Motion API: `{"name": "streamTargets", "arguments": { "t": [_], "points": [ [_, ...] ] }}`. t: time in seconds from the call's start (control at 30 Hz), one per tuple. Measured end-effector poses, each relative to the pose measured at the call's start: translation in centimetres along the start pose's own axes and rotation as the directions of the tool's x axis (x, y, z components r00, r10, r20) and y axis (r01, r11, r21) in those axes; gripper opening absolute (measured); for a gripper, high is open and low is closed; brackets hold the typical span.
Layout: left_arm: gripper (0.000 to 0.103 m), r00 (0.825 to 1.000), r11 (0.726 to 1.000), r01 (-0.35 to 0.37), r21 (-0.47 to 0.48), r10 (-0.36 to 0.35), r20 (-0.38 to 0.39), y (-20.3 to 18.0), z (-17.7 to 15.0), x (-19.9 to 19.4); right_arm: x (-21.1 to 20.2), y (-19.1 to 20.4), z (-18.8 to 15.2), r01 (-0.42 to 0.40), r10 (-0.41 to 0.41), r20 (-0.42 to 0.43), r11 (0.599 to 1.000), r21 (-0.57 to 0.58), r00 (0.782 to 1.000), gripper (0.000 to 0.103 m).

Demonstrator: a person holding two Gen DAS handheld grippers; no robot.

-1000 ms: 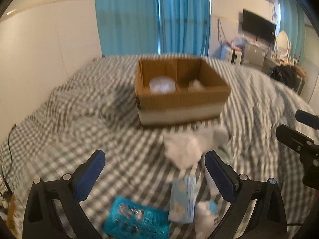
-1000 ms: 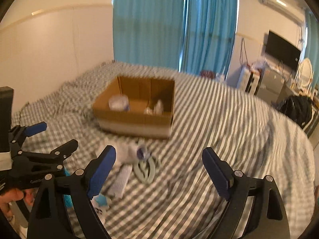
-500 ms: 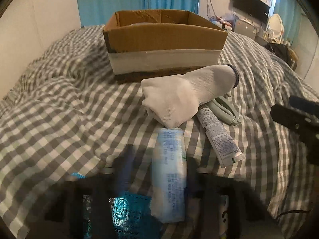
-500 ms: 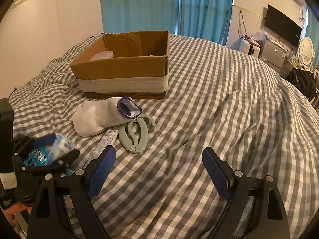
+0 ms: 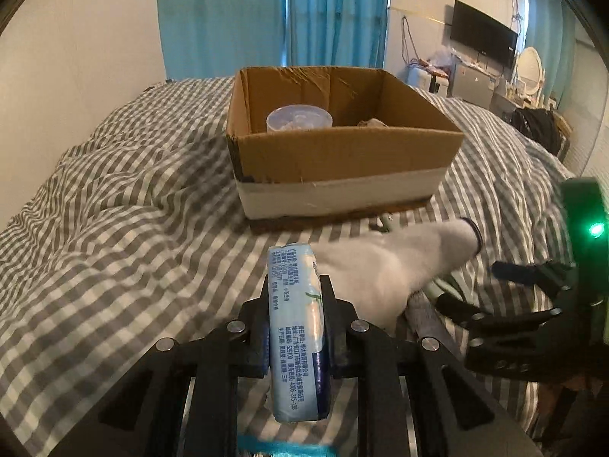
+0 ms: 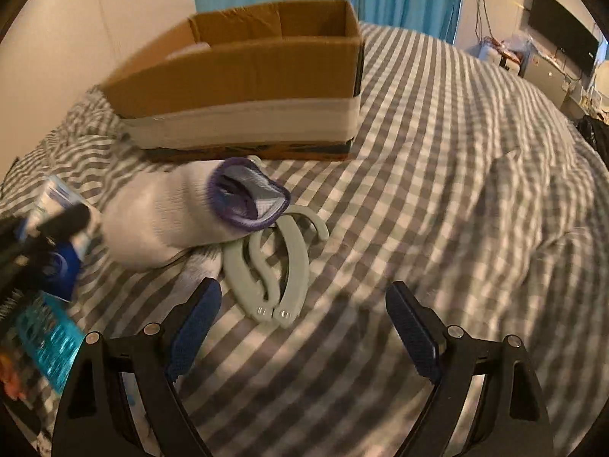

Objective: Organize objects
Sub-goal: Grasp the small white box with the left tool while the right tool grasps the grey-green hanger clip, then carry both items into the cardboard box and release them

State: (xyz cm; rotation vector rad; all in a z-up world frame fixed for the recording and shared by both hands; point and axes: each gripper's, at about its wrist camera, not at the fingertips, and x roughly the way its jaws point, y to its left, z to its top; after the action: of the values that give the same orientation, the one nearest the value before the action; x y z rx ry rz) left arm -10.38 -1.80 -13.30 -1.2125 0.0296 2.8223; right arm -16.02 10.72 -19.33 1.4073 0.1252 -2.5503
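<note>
Box [image 5: 342, 160] sat on the bed [image 5: 114, 236], with a tub [image 5: 298, 119] inside. Left gripper [image 5: 296, 316] jaws squeezed a tissue pack [image 5: 295, 327]. Right gripper [image 6: 302, 320] jaws were wide above clips [image 6: 274, 266], beside a sock [image 6: 179, 217].

Your left gripper [image 5: 296, 327] is clamped on a light blue tissue pack [image 5: 295, 327], held on edge and pointing toward the cardboard box [image 5: 342, 148]. The box sits on the checked bedspread [image 5: 114, 228], open at the top, with a clear plastic tub [image 5: 298, 118] inside near its left wall. In front of the box, to its right, lies a white sock [image 5: 399, 266]. Your right gripper [image 5: 506, 293] shows at the frame's right edge, nearer you than the box, beside the sock.
</note>
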Motion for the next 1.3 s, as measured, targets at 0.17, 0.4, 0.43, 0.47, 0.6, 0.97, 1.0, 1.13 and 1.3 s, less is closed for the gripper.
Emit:
{"name": "streamTargets", "arguments": {
  "t": [0.17,0.4,0.43,0.47,0.6,0.97,1.0,1.13,1.3],
  "points": [
    [0.02,1.0,1.0,0.0,0.004,0.0,-0.019,0.1,-0.3,1.0,3.0,1.3,1.2,0.008,-0.009,-0.016,0.999,-0.048,1.0,0.078],
    [0.02,0.999,1.0,-0.006,-0.007,0.006,-0.046,1.0,-1.2,1.3,2.5,2.1,1.3,0.03,-0.028,0.035,0.998,-0.057,0.999,0.053],
    [0.02,0.999,1.0,-0.003,-0.01,0.002,-0.049,0.9,-1.3,1.2,1.8,2.1,1.0,0.031,-0.029,0.043,0.998,-0.057,0.999,0.052],
    [0.02,0.999,1.0,0.0,-0.011,-0.001,-0.048,0.7,-1.3,1.1,1.2,2.0,0.7,0.032,-0.029,0.051,0.998,-0.053,0.998,0.052],
    [0.02,1.0,1.0,0.002,0.018,-0.002,-0.012,-0.3,-1.2,-0.7,-2.0,1.1,-0.5,0.033,-0.032,0.087,0.999,-0.015,0.996,0.051],
    [0.02,0.995,0.998,0.053,0.027,-0.055,0.078,-2.0,-1.0,-6.6,-10.2,-0.2,-2.2,-0.053,0.03,0.211,0.993,0.102,0.977,0.051],
    [0.02,0.994,0.998,0.058,0.029,-0.06,0.092,-2.2,-0.6,-7.2,-11.4,0.0,-2.2,-0.049,0.027,0.23,0.995,0.09,0.973,0.051],
    [0.02,0.989,0.997,0.073,0.02,-0.075,0.123,-2.0,1.0,-8.5,-14.7,0.0,-1.5,-0.056,0.036,0.296,0.997,0.061,0.954,0.051],
    [0.02,0.981,0.997,0.069,0.024,-0.072,0.179,-1.5,4.6,-9.7,-18.1,0.7,1.4,-0.04,0.033,0.371,0.999,0.011,0.928,0.051]
  ]
}}
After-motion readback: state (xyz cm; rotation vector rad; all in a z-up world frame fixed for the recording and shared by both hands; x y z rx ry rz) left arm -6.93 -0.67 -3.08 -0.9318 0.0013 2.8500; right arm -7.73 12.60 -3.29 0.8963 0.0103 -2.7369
